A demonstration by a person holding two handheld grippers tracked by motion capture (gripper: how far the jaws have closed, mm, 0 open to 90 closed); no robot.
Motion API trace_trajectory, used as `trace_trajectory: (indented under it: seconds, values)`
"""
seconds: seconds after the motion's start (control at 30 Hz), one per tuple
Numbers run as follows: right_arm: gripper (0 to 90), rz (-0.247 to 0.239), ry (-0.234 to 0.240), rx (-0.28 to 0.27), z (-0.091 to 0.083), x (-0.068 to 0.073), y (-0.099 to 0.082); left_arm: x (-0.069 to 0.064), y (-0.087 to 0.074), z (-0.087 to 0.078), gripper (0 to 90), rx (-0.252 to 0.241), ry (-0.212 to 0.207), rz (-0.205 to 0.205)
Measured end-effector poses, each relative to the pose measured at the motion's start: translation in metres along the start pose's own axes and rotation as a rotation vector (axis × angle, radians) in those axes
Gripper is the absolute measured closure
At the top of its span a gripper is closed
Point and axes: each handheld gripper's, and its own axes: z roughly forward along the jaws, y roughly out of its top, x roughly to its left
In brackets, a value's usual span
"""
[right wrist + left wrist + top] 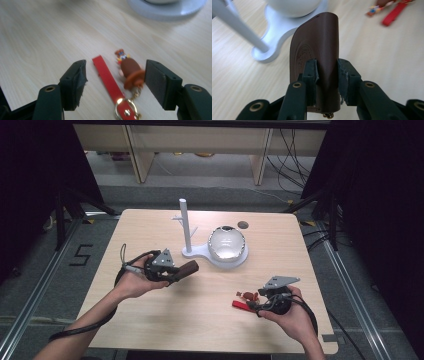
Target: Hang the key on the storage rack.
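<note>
— How are the hands posed?
— The left hand (137, 279) is raised over the light wooden worktop (200, 320), its left claw (176, 272) clamped on a dark brown leather key case (317, 60). The right hand (290, 312) rests low.
— And the right claw (115, 82)?
— Its jaws stand apart around a red strap keychain with a small cartoon figure (107, 77), which lies on the worktop untouched.

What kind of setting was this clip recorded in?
Probably a lab or recording room: one bare wooden table on a grey floor with taped markings, dark curtains at the sides, loose cables behind, plain wooden furniture beyond.
</note>
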Motion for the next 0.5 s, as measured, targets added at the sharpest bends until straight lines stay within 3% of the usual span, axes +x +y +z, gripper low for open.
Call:
trace_trajectory:
  seconds: [0.07, 0.2, 0.3, 0.33, 0.5]
  values:
    - [32.5, -0.053, 0.019, 0.001, 0.002, 0.006, 0.009, -0.009, 0.005, -0.004, 69.0, 0.012, -0.046, 0.041]
    - [29.2, -0.178, 0.056, 0.023, 0.009, 0.018, 0.027, -0.028, 0.016, -0.007, 68.8, -0.007, -0.11, 0.062]
    - [26.6, -0.264, 0.082, 0.037, 0.016, 0.027, 0.04, -0.037, 0.023, -0.006, 68.7, 0.016, -0.142, 0.106]
    - [25.8, -0.315, 0.101, 0.042, 0.019, 0.028, 0.044, -0.039, 0.025, -0.005, 68.7, 0.031, -0.155, 0.119]
    - [23.7, -0.407, 0.143, 0.071, 0.03, 0.043, 0.06, -0.051, 0.032, 0.002, 68.6, 0.058, -0.192, 0.15]
